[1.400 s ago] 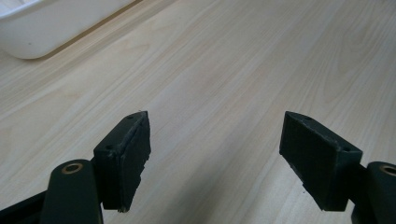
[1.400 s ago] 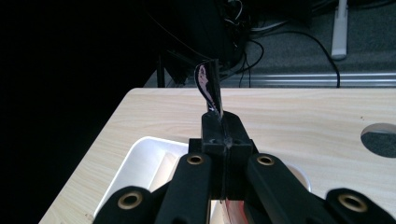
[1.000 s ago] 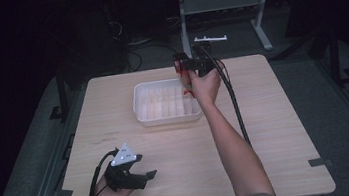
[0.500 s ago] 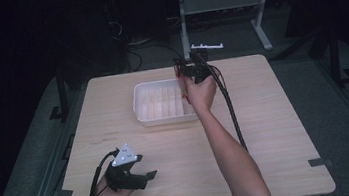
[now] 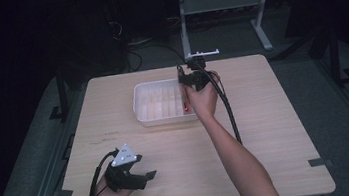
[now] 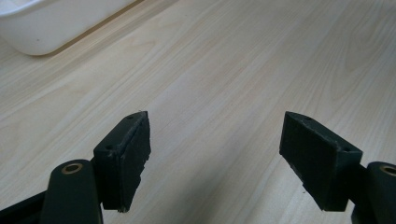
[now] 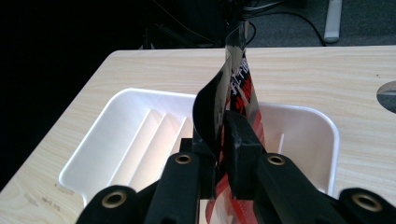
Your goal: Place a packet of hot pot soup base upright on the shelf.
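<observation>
Right gripper point(image 7: 223, 140) nearly closed, jaws just easing open, thin red-black packet point(image 7: 238, 88) between pads above white tray point(image 7: 116, 121). Risk: packet slips early, lands across dividers. Left gripper point(image 6: 215, 154) wide open, empty.

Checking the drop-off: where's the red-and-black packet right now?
Right gripper view: the packet stands pinched in the right gripper, over the white tray at the table's far middle.

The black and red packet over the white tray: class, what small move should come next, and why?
Probably lower it a little further, then let go. The right hand-held gripper, whose jaws have just been opening slightly, pinches the packet upright above the white tray, so it is not yet resting inside. The left hand-held gripper is open, apart from it.
</observation>
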A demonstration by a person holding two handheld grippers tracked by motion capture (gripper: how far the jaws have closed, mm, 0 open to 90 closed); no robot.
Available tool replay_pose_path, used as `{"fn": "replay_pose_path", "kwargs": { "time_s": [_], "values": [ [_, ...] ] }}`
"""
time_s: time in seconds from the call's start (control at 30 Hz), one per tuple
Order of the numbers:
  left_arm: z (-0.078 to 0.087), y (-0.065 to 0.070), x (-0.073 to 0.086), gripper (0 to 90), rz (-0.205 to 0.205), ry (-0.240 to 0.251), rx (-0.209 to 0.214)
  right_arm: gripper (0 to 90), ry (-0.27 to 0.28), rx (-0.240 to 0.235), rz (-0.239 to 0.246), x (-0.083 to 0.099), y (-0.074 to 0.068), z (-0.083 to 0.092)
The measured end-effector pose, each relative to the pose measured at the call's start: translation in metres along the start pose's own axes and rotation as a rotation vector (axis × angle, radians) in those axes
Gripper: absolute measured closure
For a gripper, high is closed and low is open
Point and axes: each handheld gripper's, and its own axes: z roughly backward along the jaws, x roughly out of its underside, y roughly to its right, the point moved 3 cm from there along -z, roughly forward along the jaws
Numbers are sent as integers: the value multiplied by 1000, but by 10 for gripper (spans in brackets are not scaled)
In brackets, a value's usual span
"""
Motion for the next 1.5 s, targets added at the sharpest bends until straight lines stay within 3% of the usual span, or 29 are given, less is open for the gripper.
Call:
{"fn": "replay_pose_path", "kwargs": {
  "time_s": [0.37, 0.5, 0.73, 1.03, 1.2, 1.5],
  "values": [
    [0, -1, 0, 243, -4, -2, -5, 807, -43, 5, 25, 15, 7, -1],
    [0, -2, 1, 243, 3, -1, -6, 757, -43, 1, 29, 13, 8, 2],
    [0, -2, 0, 243, 0, -1, -6, 758, -72, 17, 53, 10, 8, 7],
    [-1, -2, 0, 243, 0, -3, -5, 792, -44, -20, 30, 6, 4, 5],
    [-1, -1, 1, 243, -4, -6, -6, 847, -87, -3, 36, 10, 4, -5],
    [0, -2, 1, 243, -7, -7, -15, 813, -79, -1, 22, 10, 7, -3]
  ]
}}
